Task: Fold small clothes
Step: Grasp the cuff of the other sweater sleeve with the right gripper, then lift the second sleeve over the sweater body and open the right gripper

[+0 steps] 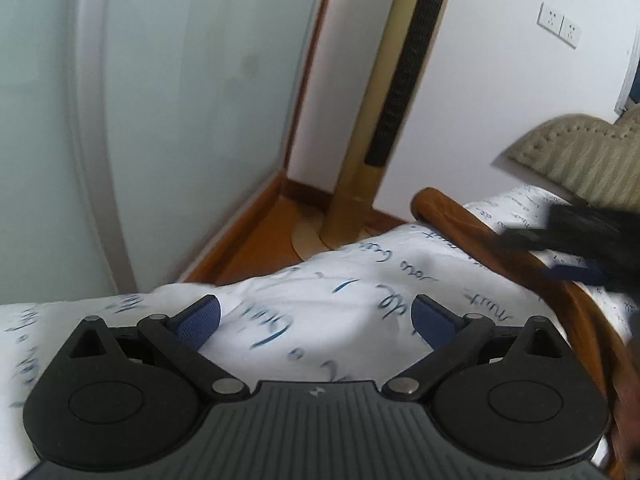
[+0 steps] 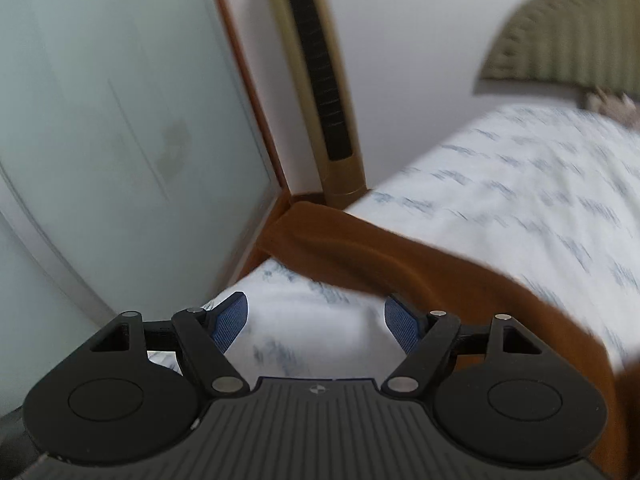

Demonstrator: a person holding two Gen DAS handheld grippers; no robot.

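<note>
Evidently both grippers, left (image 1: 316, 322) and right (image 2: 316, 324), stand apart and empty over the printed sheet (image 1: 352, 280); no small garment shows, so the person should find 1 first.

Dark object (image 1: 592, 240) smeared beyond telling; sheet print (image 2: 520, 184) blurred; headboard (image 2: 568, 40) cropped.

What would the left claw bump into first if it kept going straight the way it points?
Most likely the white sheet with blue writing: the open left claw points down at it, with nothing between. Depth is hard to judge.
</note>
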